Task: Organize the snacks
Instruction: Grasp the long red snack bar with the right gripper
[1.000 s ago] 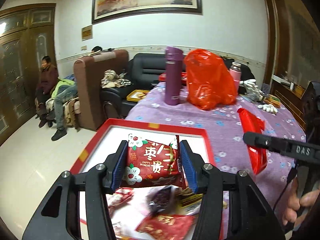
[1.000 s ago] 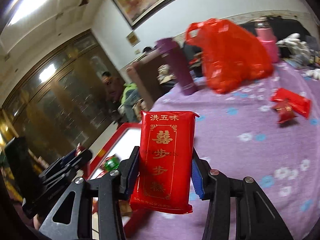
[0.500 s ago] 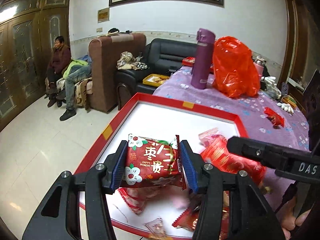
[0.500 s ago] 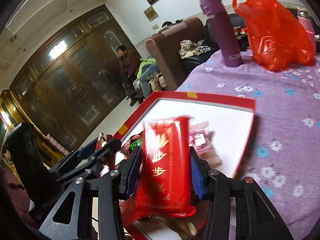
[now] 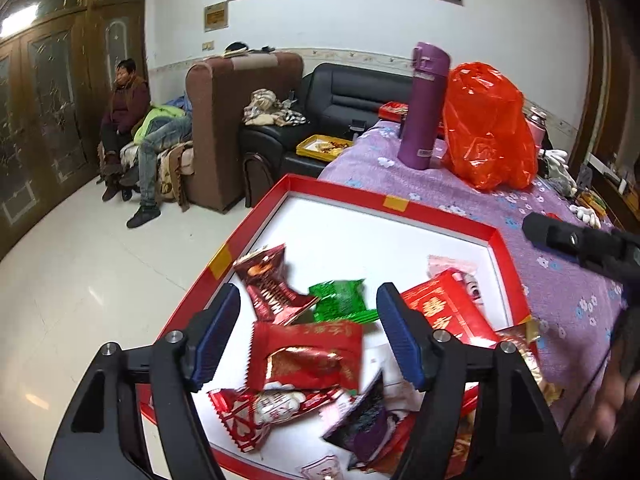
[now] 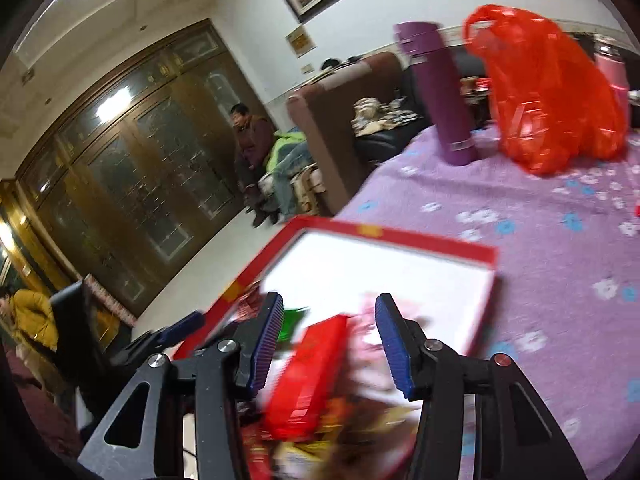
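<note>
Item: red snack packet [image 5: 306, 354], lying in the red-rimmed tray [image 5: 440, 214], long axis crosswise, being straddled untouched by the spread left gripper [image 5: 308, 330]. Red box [image 6: 306, 376] is being straddled lengthwise by the parted right gripper [image 6: 328, 344].

Both tools are matte black frames with triangular cut-outs and silver screw heads. The left tool [image 5: 308, 336] and right tool [image 6: 328, 344] carry ribbed blue pads [image 5: 214, 336] on their fingers, edged in black.
</note>
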